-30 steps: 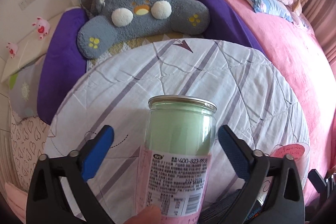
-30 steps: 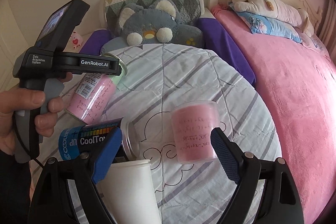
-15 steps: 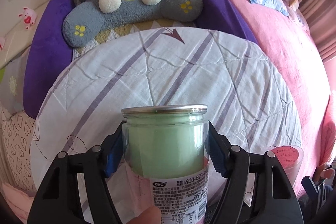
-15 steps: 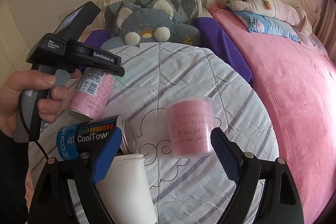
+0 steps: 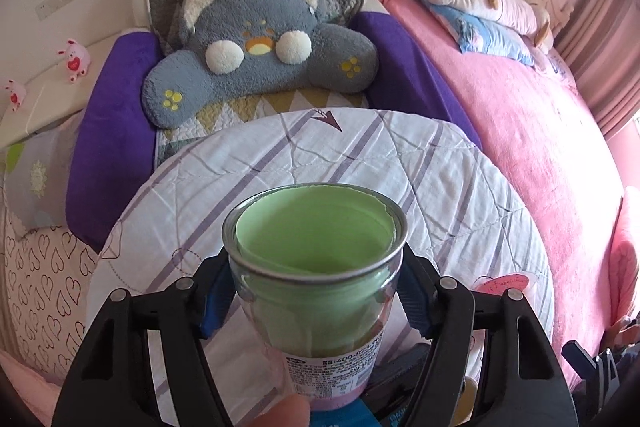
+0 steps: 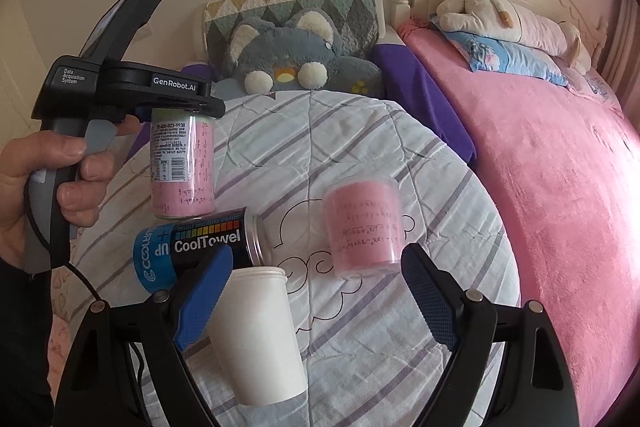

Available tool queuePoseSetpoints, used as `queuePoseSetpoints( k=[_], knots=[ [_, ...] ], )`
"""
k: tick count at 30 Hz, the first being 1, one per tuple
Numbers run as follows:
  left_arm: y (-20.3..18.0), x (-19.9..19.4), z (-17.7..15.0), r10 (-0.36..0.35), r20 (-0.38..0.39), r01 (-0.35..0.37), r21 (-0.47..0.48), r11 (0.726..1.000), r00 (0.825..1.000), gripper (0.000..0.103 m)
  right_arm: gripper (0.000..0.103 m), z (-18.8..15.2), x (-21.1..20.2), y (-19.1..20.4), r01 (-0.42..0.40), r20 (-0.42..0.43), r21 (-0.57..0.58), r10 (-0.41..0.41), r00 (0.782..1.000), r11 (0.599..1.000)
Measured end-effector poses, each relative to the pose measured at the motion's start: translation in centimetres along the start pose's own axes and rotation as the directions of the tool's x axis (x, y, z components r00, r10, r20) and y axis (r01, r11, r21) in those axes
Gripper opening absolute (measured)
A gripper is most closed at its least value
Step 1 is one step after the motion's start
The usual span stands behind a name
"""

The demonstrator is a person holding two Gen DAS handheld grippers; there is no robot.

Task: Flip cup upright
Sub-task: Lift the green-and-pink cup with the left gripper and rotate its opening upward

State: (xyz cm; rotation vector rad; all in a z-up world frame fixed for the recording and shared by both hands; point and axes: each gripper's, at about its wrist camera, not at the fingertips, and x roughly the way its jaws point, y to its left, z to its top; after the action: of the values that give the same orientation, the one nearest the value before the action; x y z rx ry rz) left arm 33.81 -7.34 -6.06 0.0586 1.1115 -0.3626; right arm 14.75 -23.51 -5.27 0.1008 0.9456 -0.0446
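Observation:
My left gripper point(image 5: 316, 291) is shut on a clear cup point(image 5: 316, 259) with a green and pink lining and a printed label. It holds the cup upright, open mouth up, just above the striped round cushion point(image 5: 440, 187). In the right wrist view the same cup point(image 6: 182, 163) hangs under the left gripper point(image 6: 188, 111). My right gripper point(image 6: 316, 295) is open and empty, low over the cushion point(image 6: 360, 147). A pink-lined clear cup point(image 6: 364, 227) stands upside down just ahead of it.
A blue and black CoolTowel can point(image 6: 200, 247) lies on its side below the held cup. A white cup point(image 6: 256, 335) lies on its side by my right gripper's left finger. A grey plush cushion point(image 5: 260, 55) lies behind; a pink bed point(image 6: 540, 167) lies to the right.
My left gripper closed on the green and pink cup, lifted it off the cushion and turned it from tilted to upright. The right gripper stayed open and barely moved.

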Motion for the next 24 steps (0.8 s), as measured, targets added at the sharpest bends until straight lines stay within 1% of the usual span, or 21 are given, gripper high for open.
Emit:
queuePoseSetpoints(
  k=[3, 7, 11, 14, 19, 21, 24],
  knots=[
    [0.1, -0.9, -0.5, 0.003, 0.017, -0.003, -0.009, 1.0, 1.0, 0.07, 0.087, -0.4, -0.6, 0.0, 0.003, 0.005, 0.003, -0.003, 1.0, 1.0],
    [0.4, -3.6, -1.6, 0.018, 0.073, -0.017, -0.019, 1.0, 0.997, 0.07, 0.087, -0.8, -1.6, 0.0, 0.004, 0.013, 0.003, -0.004, 1.0, 1.0],
    [0.7, -7.4, -3.1, 0.059, 0.152, -0.056, -0.025, 0.998, 0.987, 0.07, 0.087, -1.1, -2.8, 0.2, 0.001, 0.03, -0.002, -0.001, 1.0, 1.0],
    [1.1, -10.7, -4.8, 0.073, 0.195, -0.068, -0.033, 0.997, 0.978, 0.07, 0.087, -1.4, -3.9, 0.5, -0.008, 0.046, -0.007, 0.008, 0.999, 1.0],
    [0.5, -15.5, -9.3, 0.089, 0.221, -0.086, -0.023, 0.996, 0.971, 0.07, 0.087, -2.8, -6.5, 1.0, -0.025, 0.082, -0.015, 0.026, 0.996, 1.0],
    [-0.1, -16.8, -11.8, 0.082, 0.211, -0.081, -0.014, 0.997, 0.974, 0.07, 0.087, -3.6, -7.6, 1.2, -0.032, 0.095, -0.019, 0.034, 0.995, 0.999],
    [-1.1, -17.8, -15.4, 0.066, 0.186, -0.065, -0.011, 0.998, 0.98, 0.07, 0.087, -5.2, -9.1, 1.1, -0.046, 0.109, -0.018, 0.047, 0.993, 0.999]
  ],
)
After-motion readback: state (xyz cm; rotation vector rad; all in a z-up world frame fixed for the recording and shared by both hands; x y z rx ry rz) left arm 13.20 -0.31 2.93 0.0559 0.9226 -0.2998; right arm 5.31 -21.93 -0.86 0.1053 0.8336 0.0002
